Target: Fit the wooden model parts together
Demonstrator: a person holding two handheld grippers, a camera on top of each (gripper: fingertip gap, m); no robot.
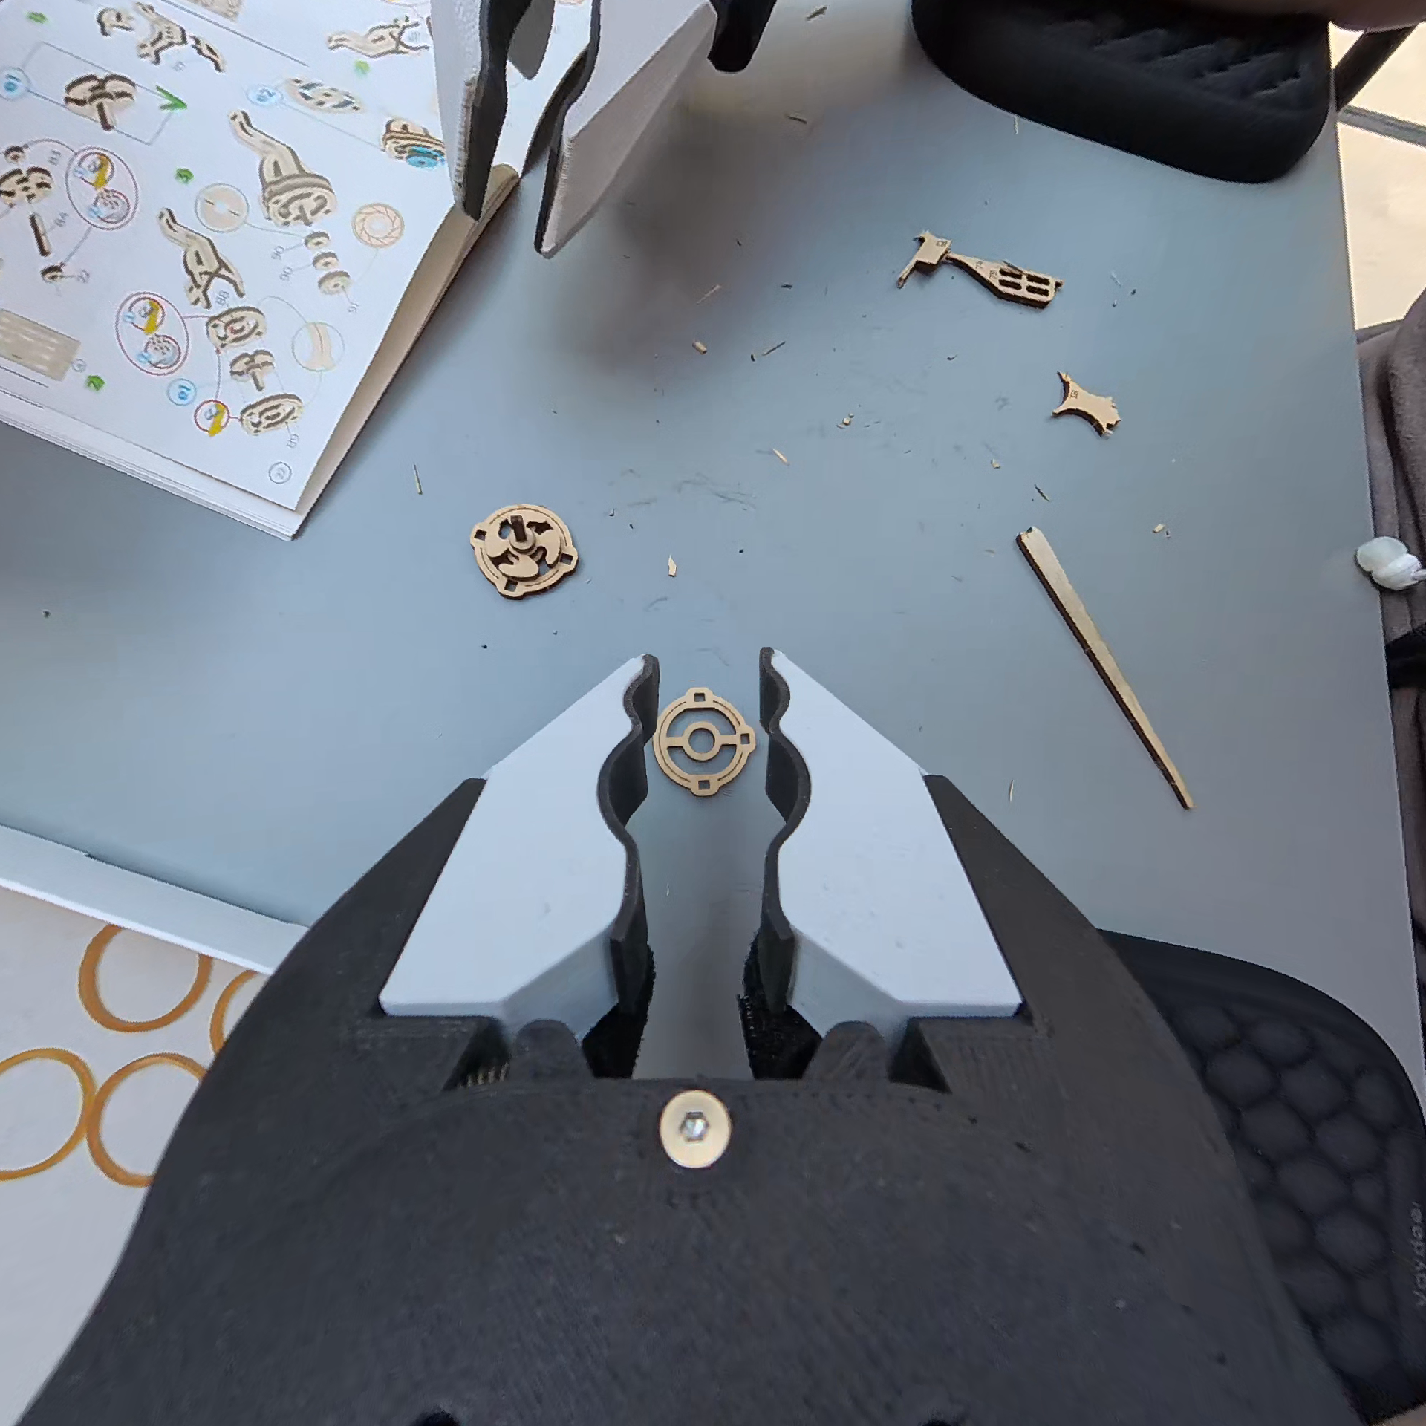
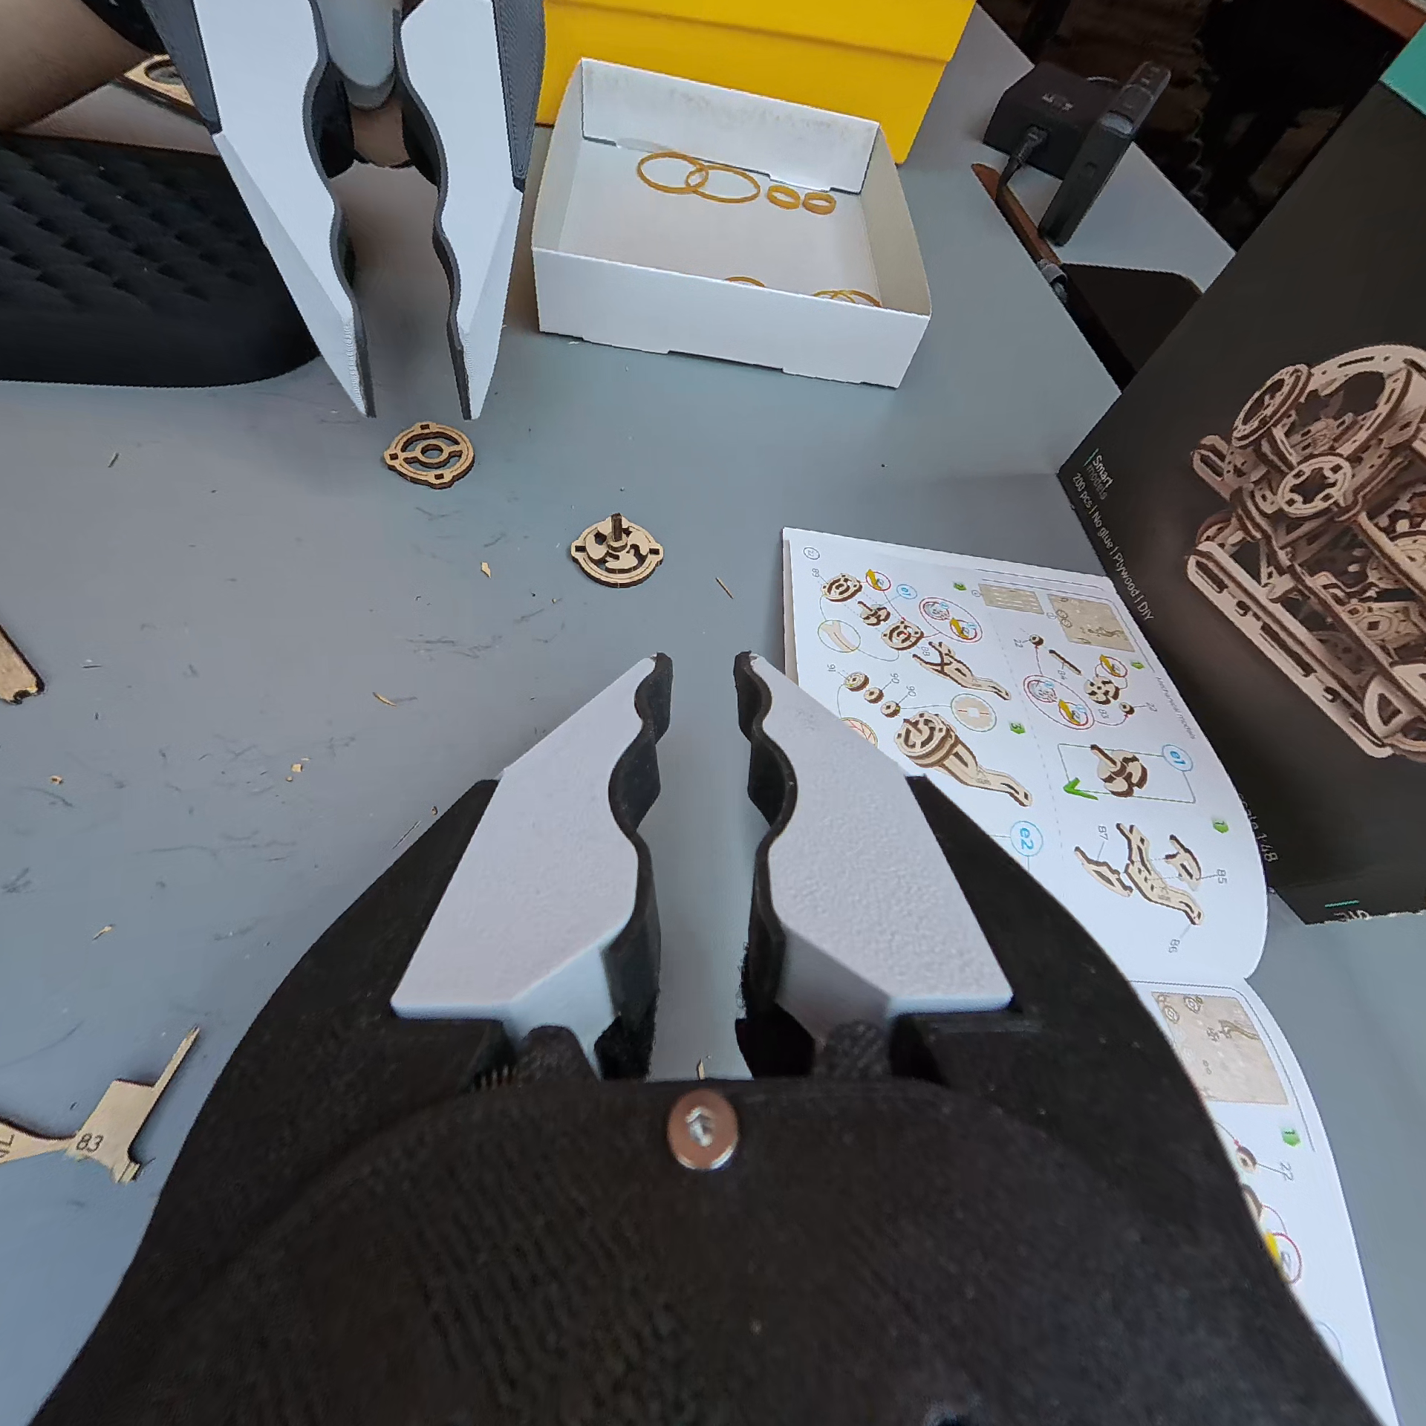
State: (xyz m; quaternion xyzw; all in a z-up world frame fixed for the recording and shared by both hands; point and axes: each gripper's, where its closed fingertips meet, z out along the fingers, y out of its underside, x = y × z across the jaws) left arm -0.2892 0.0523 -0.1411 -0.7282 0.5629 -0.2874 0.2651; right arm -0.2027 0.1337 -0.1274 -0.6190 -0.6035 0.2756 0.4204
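Observation:
A flat round wooden ring part (image 1: 703,741) lies on the grey table (image 1: 772,478), seen between my left gripper's (image 1: 708,660) open fingers, which hover just above it. It also shows in the right wrist view (image 2: 429,455), below the left gripper (image 2: 420,413). A round wooden disc assembly with an upright peg (image 1: 524,551) lies to its left, and shows in the right wrist view (image 2: 616,554). My right gripper (image 2: 702,664) is slightly open and empty above the table, near the disc. It shows at the top of the left wrist view (image 1: 509,231).
An open instruction booklet (image 2: 1003,741) lies beside a dark model box (image 2: 1273,617). A white tray with rubber bands (image 2: 733,231) stands behind, a yellow box (image 2: 741,62) beyond it. Loose wooden pieces (image 1: 984,272), a tapered wooden stick (image 1: 1103,664), splinters and black cushions (image 1: 1119,77) lie around. The left gripper's tips are roughly 12 centimeters from the right gripper's. From my left tips it is roughly 12 centimeters to the tapered wooden stick (image 1: 1103,664); from my right, 20 centimeters.

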